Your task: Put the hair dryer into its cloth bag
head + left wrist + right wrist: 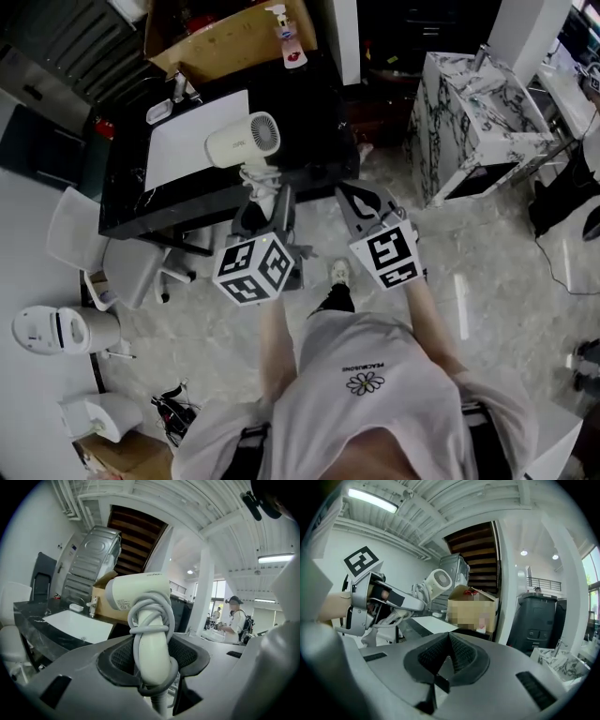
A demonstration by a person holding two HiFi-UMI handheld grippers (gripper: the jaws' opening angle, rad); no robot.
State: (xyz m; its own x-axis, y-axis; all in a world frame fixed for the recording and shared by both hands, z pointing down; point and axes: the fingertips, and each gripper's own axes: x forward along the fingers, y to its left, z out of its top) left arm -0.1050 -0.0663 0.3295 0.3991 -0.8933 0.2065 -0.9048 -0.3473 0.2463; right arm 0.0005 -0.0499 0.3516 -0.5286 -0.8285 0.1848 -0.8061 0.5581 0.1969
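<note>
Two grippers: one per hand, both held out roughly level in front of the person, near each other, just short of the table (309, 122).
Left gripper (152, 660): jaws partway open and clamped on the dryer (140, 590) by its handle, which stands upright with the head on top.
Why the handle: my guess is it's the narrow bit that fits between the pads, and it leaves the fat head free to go into a bag first.
Right gripper (449, 651): jaws fully together with nothing in them. Looks like it's being kept free to deal with the bag opening.
Dryer spot: up in the air in the left jaws, touching nothing else. From the head view it reads as over the near table edge.
Cord (151, 620): looped round the handle and pinched in with it, so it won't dangle or snag.
Bag: can't say for sure. A flat white sheet (192, 141) lies on the table and might be it. Dryer's not in anything yet.
Count: one dryer, one cord, two grippers, one white sheet, and one box (230, 42) at the table's far side.
</note>
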